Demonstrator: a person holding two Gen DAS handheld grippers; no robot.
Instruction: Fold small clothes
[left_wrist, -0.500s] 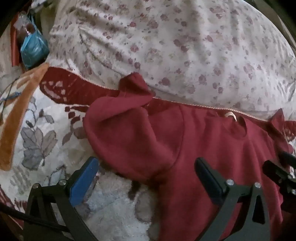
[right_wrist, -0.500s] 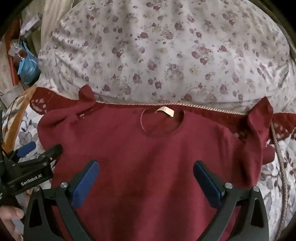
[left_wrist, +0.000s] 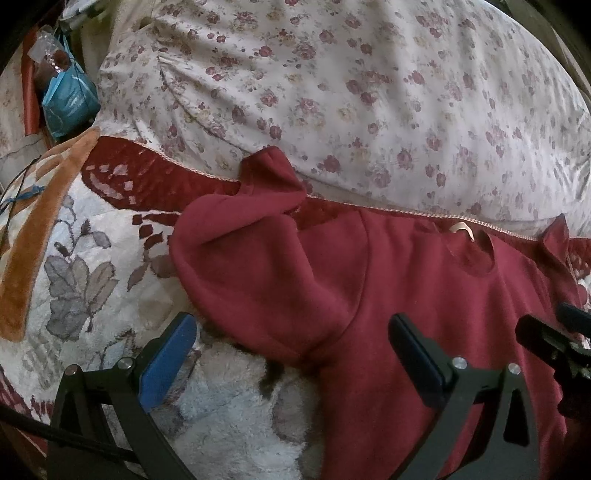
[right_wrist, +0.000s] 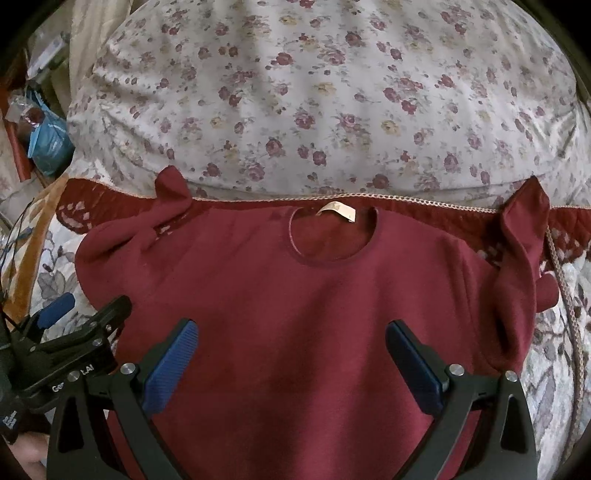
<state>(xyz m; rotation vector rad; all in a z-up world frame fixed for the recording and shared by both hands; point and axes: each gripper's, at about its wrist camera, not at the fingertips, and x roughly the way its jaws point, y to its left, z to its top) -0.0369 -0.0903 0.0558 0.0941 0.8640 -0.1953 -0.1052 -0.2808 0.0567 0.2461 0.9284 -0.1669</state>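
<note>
A small dark red sweater (right_wrist: 314, 302) lies spread flat on the bed, neck hole and cream label (right_wrist: 338, 211) toward the pillow. Its left sleeve (left_wrist: 258, 266) is bunched, with the cuff sticking up against the pillow; its right sleeve (right_wrist: 521, 258) is crumpled too. My left gripper (left_wrist: 291, 354) is open and empty, low over the sweater's left armpit and the blanket; it also shows in the right wrist view (right_wrist: 86, 310). My right gripper (right_wrist: 291, 354) is open and empty above the sweater's chest; its tip shows at the right edge of the left wrist view (left_wrist: 554, 332).
A big floral pillow (right_wrist: 325, 92) lies right behind the sweater. A white blanket with leaf print and red border (left_wrist: 85, 280) covers the bed, with an orange strip (left_wrist: 29, 243) at left. A blue bag (left_wrist: 68, 99) and clutter sit at the far left. A braided cord (right_wrist: 565, 288) runs along the right.
Both grippers have shifted only slightly; the sweater lies the same and both stay open.
</note>
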